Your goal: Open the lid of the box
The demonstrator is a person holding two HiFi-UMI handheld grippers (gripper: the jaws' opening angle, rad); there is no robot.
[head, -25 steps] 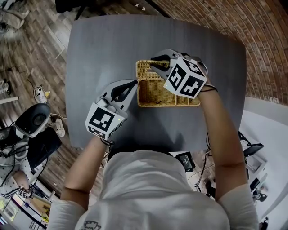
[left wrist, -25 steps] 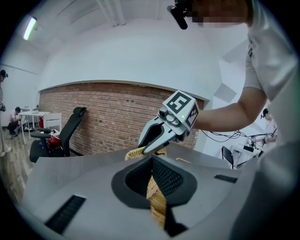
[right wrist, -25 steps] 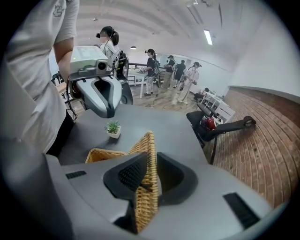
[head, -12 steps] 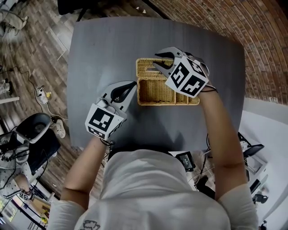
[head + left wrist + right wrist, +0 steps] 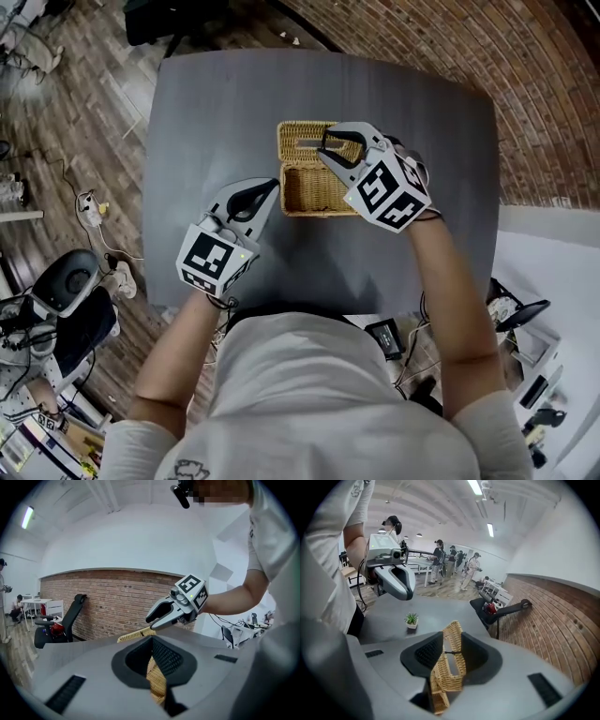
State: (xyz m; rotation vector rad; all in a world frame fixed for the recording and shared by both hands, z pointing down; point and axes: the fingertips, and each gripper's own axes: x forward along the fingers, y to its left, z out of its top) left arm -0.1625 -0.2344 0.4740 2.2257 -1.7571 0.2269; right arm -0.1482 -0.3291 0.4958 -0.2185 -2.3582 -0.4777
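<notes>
One grey table (image 5: 216,103) beside brick wall (image 5: 93,602); left gripper (image 5: 270,187) clamps box (image 5: 311,193), right gripper (image 5: 328,150), just opening, straddles lid (image 5: 451,667).

Woven wicker box (image 5: 309,190), matt grey table (image 5: 225,108)

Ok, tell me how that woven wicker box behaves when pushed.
Probably light: the tan woven wicker box has thin walls. Likely slides on the smooth grey table; the left gripper pinches its edge. Its raised lid may flop.

A small potted plant (image 5: 411,619) is noted standing upright on the grey bench (image 5: 234,103). A black office chair (image 5: 70,614) is seen beside a brick wall (image 5: 108,602). Several people (image 5: 439,559) are observed standing far behind.
</notes>
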